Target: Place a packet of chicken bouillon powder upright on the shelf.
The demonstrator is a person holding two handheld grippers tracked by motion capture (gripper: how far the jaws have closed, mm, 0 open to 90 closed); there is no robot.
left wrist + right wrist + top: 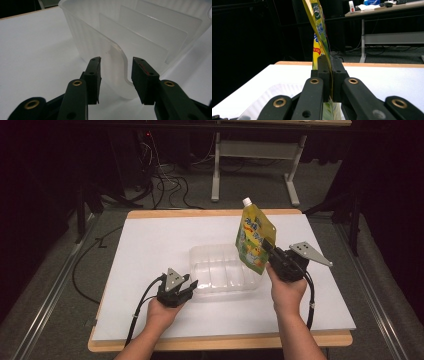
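Nearest, the left gripper (187,285) sets its jaws apart astride the curved rim at a corner of the clear ribbed plastic tray with dividers (140,37); the pads look not yet pressed on it, though the angle makes that hard to judge. Beyond, the right gripper (272,251) has its jaws clamped on the edge of the yellow-green drink pouch with a white cap (255,237), held upright above the tray's far end. Picking up looks done; steadying the tray and lowering the pouch in remain.

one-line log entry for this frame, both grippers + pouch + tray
left gripper: open, jaws astride clear tray corner | right gripper: shut on yellow pouch, upright above tray | table: white sheet
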